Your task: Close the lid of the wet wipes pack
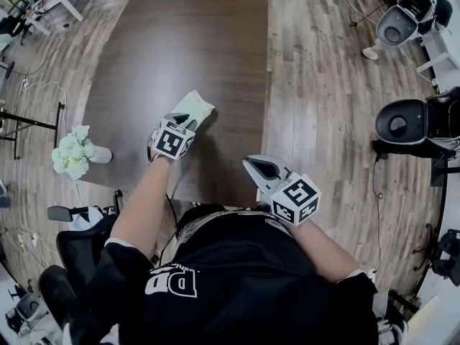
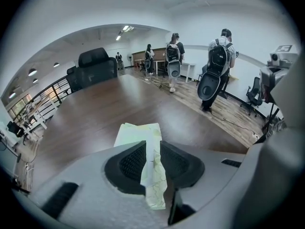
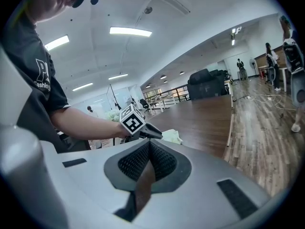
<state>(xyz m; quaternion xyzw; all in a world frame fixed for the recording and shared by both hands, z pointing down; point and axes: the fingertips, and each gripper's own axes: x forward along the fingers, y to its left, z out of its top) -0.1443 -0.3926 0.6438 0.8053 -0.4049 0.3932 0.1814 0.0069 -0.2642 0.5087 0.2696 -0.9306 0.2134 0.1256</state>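
Observation:
A pale green wet wipes pack [image 1: 194, 108] lies on the dark wooden table [image 1: 180, 42], a little left of the person. My left gripper [image 1: 189, 121] points down at its near end. In the left gripper view the pack's [image 2: 138, 131] crinkled end runs between the black pads [image 2: 132, 162], which press on it from both sides. The pack's lid is not visible. My right gripper [image 1: 249, 162] hovers near the table's front edge, to the right and away from the pack. Its pads [image 3: 162, 159] meet at the tips with nothing between them. The right gripper view also shows the pack [image 3: 172, 136] beyond the left gripper [image 3: 151, 133].
A white vase of pale flowers [image 1: 72, 152] stands at the table's near left edge. A black office chair [image 1: 75, 246] sits at lower left. Grey machines [image 1: 402, 124] stand on the wooden floor to the right. Several people with backpacks [image 2: 217, 68] stand far behind the table.

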